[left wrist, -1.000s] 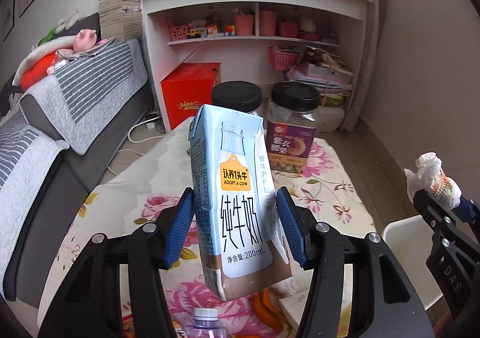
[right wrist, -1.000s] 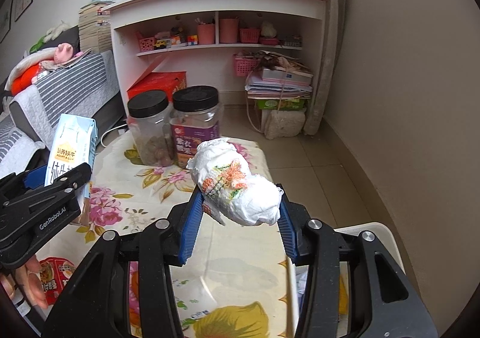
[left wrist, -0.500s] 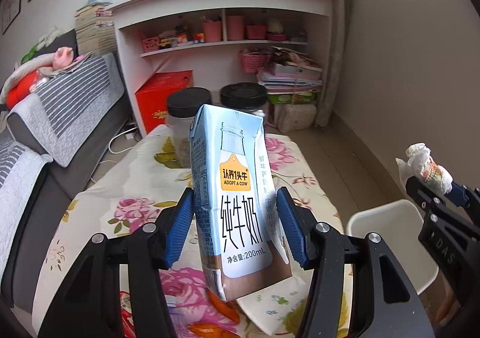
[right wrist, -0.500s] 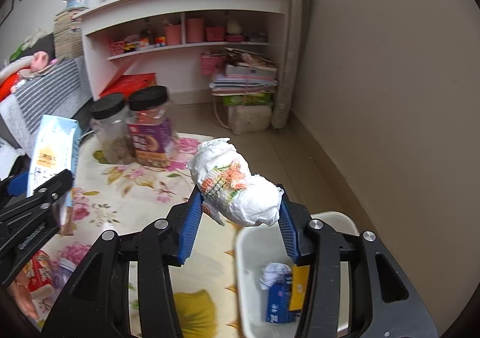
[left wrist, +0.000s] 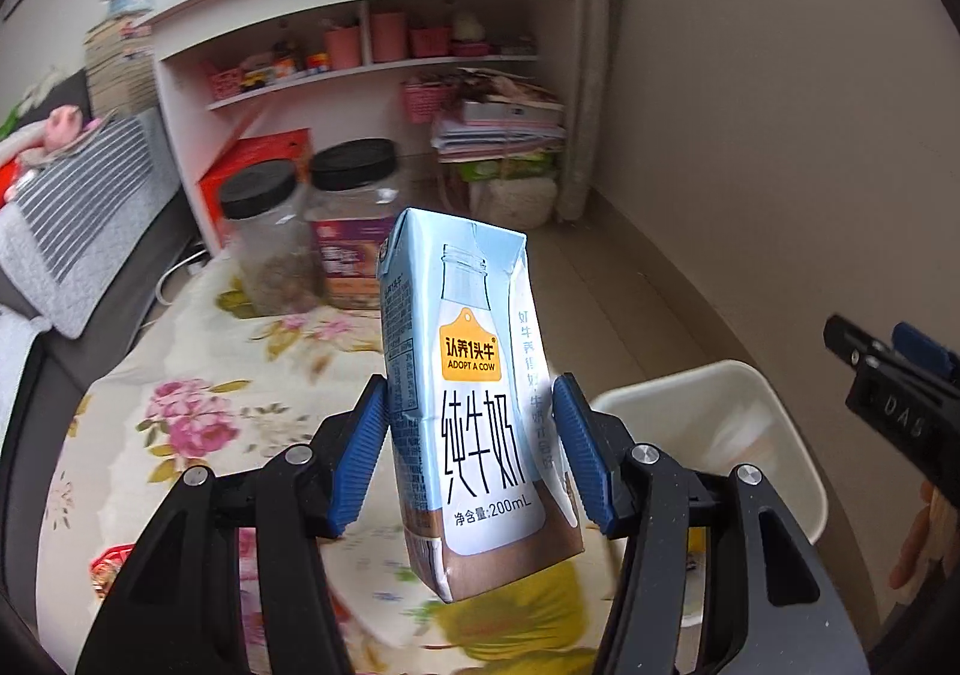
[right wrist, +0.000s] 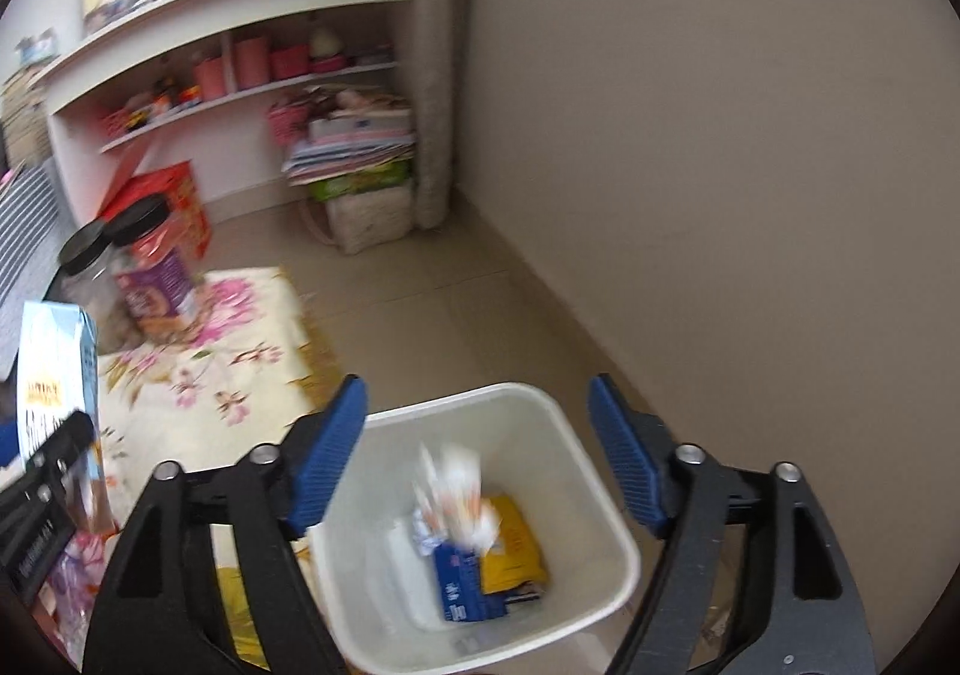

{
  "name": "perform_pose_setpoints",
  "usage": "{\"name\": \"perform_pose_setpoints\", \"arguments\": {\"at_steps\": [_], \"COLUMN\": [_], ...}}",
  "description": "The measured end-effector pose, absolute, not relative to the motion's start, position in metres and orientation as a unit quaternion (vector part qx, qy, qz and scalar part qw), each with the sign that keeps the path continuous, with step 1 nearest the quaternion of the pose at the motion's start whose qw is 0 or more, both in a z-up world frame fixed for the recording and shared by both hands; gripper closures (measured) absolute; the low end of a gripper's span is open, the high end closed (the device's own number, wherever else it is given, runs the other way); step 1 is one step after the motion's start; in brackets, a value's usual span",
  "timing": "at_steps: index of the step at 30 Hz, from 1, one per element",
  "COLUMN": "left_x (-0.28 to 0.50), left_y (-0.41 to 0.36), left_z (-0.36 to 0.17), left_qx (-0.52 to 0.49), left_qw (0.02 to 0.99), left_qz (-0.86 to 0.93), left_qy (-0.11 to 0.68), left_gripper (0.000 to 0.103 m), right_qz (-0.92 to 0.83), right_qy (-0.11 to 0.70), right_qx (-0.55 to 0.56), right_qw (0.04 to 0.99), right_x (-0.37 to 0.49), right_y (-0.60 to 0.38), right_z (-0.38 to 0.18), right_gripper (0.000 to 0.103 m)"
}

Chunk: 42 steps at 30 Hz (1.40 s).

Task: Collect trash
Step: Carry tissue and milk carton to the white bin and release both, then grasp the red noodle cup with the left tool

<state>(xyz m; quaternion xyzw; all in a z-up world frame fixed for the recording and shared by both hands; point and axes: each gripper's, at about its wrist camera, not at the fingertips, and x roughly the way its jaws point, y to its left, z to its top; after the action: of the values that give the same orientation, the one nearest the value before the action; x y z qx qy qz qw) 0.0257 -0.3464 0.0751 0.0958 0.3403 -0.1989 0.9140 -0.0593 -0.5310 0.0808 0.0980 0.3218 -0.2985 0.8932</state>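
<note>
The right gripper (right wrist: 474, 447) hangs with its jaws spread wide and nothing between them, directly above the white trash bin (right wrist: 600, 525). The bin's rim sits between and just below the two blue pads (right wrist: 327, 453), so the opening lies straight under the gripper. To the right of this gripper a bare beige wall (right wrist: 720, 135) rises close behind the bin; to the left the edge of the floral-cloth desk (right wrist: 198, 369) runs just beside the bin's rim. Ahead of the gripper there is open tiled floor (right wrist: 420, 315) up to a white shelf unit (right wrist: 240, 45).

Inside the bin a crumpled white wrapper with orange marks (right wrist: 459, 486) shows as a blurred shape over a blue packet (right wrist: 462, 585) and a yellow packet (right wrist: 510, 543); whether it is resting on them cannot be told from the blur.

The left gripper (left wrist: 471, 456) is clamped on a milk carton (left wrist: 474, 405), its blue pads pressing the carton's two narrow sides at about mid-height. The carton is tall and pale blue with a bottle outline, an orange tag reading "ADOPT A COW", large Chinese characters, a "200mL" line and a brown band at the base; it leans slightly left at the top. It is held above the desk, with the bin (left wrist: 708, 405) to the right of this gripper and slightly ahead. Farther ahead on the desk stand two black-lidded jars (left wrist: 264, 249), well apart from the carton. The other gripper's black body (left wrist: 894, 405) enters at the far right, above the bin's far side.
</note>
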Motion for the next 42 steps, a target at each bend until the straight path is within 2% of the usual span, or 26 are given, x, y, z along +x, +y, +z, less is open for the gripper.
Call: {"name": "perform_pose_setpoints", "arguments": {"at_steps": [5, 8, 16, 19, 22, 30, 34, 42], "left_x": [0.011, 0.006, -0.003, -0.006, -0.009, -0.012, -0.012, -0.012], "left_y": [-0.379, -0.397, -0.44, -0.452, -0.456, -0.431, -0.407, -0.338], "left_z": [0.073, 0.07, 0.06, 0.057, 0.059, 0.067, 0.071, 0.069], "left_qx": [0.103, 0.104, 0.102, 0.103, 0.1, 0.103, 0.105, 0.115], "left_qw": [0.906, 0.901, 0.885, 0.881, 0.88, 0.892, 0.899, 0.909], "left_qz": [-0.222, -0.234, -0.26, -0.264, -0.268, -0.245, -0.226, -0.174], "left_qy": [0.344, 0.351, 0.373, 0.378, 0.379, 0.366, 0.361, 0.361], "left_gripper": [0.047, 0.047, 0.047, 0.034, 0.032, 0.028, 0.02, 0.019], "right_qz": [-0.337, -0.357, -0.395, -0.403, -0.406, -0.394, -0.377, -0.315], "right_qy": [0.307, 0.301, 0.301, 0.3, 0.297, 0.275, 0.265, 0.274], "right_qx": [0.1, 0.1, 0.115, 0.118, 0.123, 0.108, 0.093, 0.069], "right_qw": [0.884, 0.878, 0.86, 0.857, 0.855, 0.87, 0.883, 0.906], "right_x": [-0.08, -0.093, -0.124, -0.13, -0.134, -0.13, -0.124, -0.103], "right_y": [-0.553, -0.566, -0.598, -0.604, -0.604, -0.58, -0.556, -0.495], "right_z": [0.085, 0.087, 0.087, 0.086, 0.088, 0.096, 0.099, 0.093], "right_gripper": [0.011, 0.008, 0.007, 0.007, 0.007, 0.007, 0.007, 0.007]}}
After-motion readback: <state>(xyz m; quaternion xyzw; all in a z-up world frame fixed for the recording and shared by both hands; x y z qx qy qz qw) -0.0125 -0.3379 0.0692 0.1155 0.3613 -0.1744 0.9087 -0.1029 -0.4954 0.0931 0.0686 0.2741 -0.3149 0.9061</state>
